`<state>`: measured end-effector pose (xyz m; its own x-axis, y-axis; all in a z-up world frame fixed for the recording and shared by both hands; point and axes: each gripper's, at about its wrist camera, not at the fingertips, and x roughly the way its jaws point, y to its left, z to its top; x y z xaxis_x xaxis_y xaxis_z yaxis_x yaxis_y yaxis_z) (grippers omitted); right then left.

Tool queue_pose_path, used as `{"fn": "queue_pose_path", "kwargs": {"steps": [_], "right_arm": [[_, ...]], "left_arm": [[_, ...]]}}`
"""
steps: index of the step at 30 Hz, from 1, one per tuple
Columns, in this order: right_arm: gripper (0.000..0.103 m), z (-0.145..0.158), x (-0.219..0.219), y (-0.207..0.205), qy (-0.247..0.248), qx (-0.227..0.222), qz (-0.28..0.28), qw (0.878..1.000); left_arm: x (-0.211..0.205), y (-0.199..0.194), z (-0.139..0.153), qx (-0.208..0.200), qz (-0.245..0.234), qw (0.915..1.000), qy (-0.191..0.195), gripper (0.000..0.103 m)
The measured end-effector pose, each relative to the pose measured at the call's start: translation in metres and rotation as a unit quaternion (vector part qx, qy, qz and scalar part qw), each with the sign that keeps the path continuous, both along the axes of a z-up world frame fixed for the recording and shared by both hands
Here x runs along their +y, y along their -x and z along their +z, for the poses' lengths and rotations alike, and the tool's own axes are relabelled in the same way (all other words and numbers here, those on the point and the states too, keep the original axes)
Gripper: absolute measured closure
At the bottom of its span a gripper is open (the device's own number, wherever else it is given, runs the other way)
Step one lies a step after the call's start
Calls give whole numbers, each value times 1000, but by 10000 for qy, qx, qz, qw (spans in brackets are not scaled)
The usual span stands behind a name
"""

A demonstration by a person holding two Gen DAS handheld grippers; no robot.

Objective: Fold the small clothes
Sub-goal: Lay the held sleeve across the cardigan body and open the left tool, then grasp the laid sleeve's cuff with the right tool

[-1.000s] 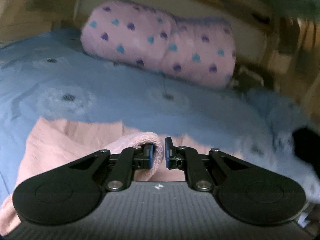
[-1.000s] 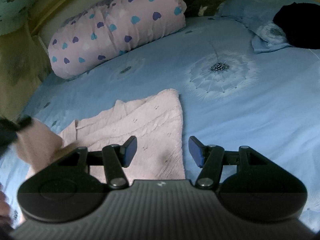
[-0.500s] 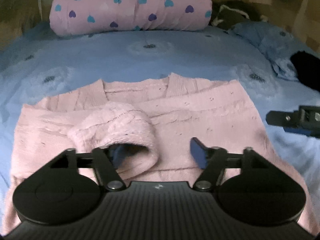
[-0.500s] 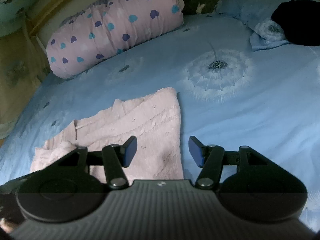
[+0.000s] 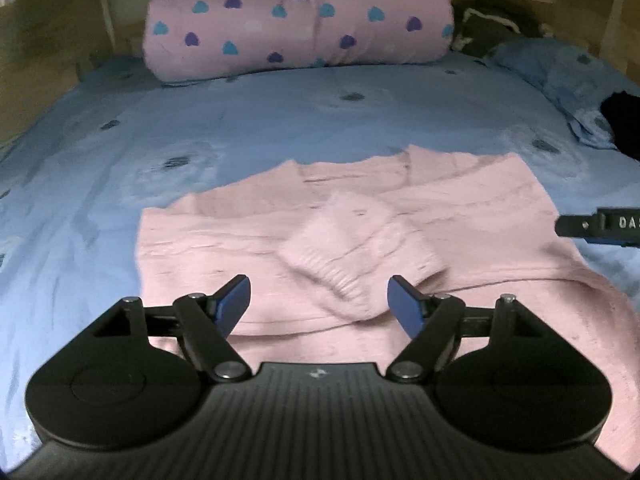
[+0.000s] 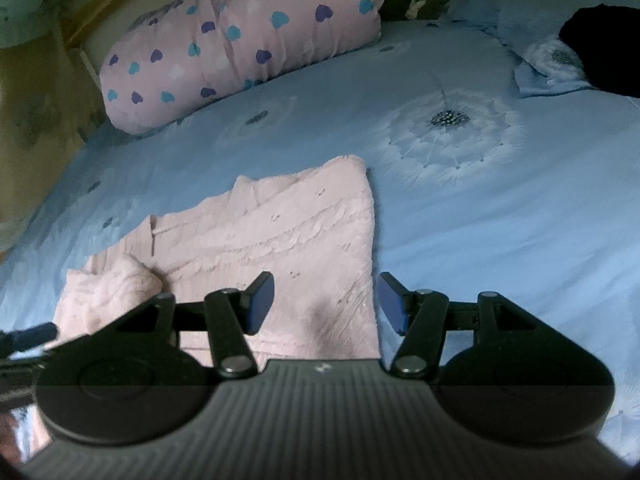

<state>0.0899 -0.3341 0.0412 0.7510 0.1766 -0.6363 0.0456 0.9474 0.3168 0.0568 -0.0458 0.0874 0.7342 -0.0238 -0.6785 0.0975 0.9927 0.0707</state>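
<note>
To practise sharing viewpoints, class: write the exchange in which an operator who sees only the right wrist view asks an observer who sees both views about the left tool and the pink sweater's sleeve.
Operator: I see only a dark tip at my left edge. Is the left tool gripping the pink sweater?
Observer: No. Its jaws have just been opening and stand wide. The sleeve cuff lies in the gap between them, and the pads are not touching it.
Operator: I see only a lump on that side. How does the sleeve lie?
Observer: It is folded inward across the sweater's body, with the ribbed cuff on top near the middle.
</note>
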Motion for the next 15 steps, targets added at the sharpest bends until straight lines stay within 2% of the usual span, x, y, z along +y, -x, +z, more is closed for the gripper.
{"fn": "queue_pose_path", "kwargs": {"steps": [6,11,15], "right_arm": [[43,-5,14,0,229,38,252,9994],[42,-6,33,8,276,15,536,9982],[42,2,54,17,391,-228,724,9964]], "left_arm": [[32,-13,-8,-5,317,9995,-47,23],[53,-21,-12,-119,451,9988,146,23],[68,-22,-18,-44,457,9988,164,23]]}}
